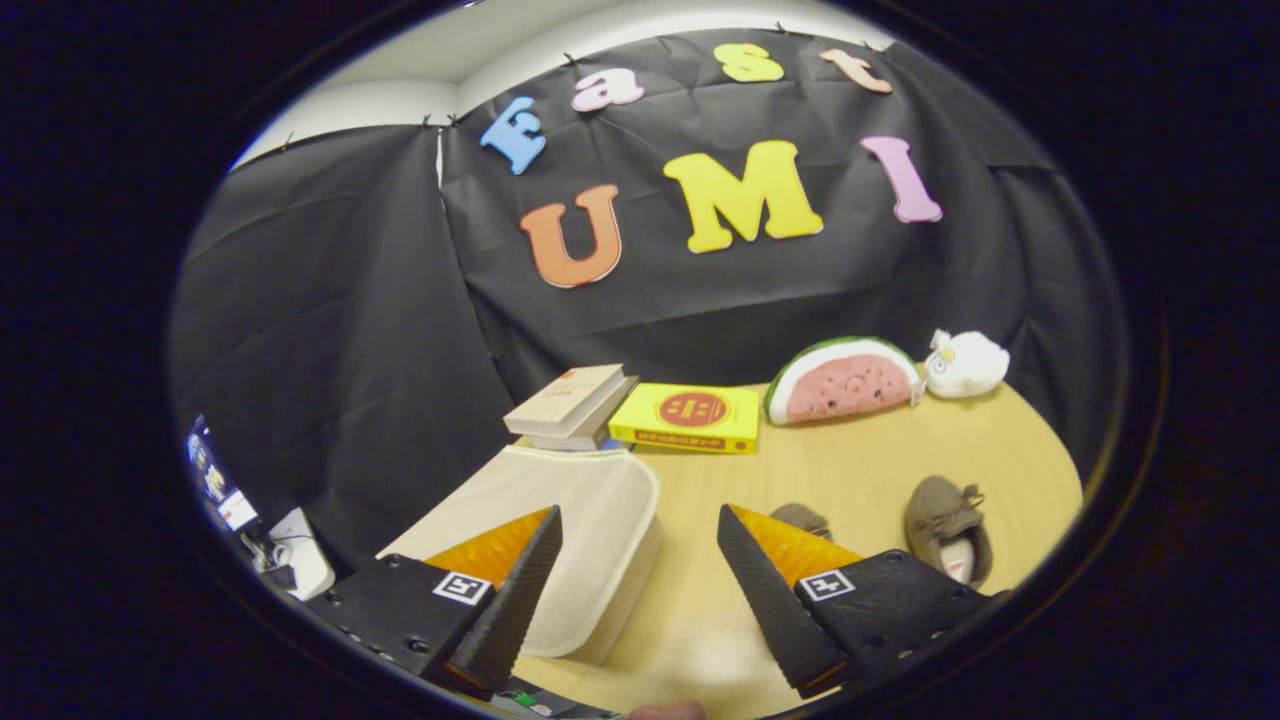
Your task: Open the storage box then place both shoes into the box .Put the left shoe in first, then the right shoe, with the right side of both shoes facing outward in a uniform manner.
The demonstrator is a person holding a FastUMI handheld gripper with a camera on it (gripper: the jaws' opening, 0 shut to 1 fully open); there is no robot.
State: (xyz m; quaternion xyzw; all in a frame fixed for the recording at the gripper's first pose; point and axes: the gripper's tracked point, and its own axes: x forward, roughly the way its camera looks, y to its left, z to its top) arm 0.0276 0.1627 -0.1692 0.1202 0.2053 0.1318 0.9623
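A white storage box (585, 520) with its lid down lies on the wooden table (880, 470), partly behind my left finger and reaching into the gap between the fingers. My gripper (640, 535) is open and holds nothing, raised above the table. Two brown shoes rest to the right: one shoe (948, 528) lies in full view beyond the right finger, and the other shoe (800, 519) peeks out just behind that finger's tip, mostly hidden.
Two stacked books (570, 405) rest at the box's far end, with a yellow book (690, 417) beside them. A watermelon-slice plush (845, 380) and a white plush (965, 365) stand at the back against the black cloth. Off the table's left edge are cables and devices (265, 550).
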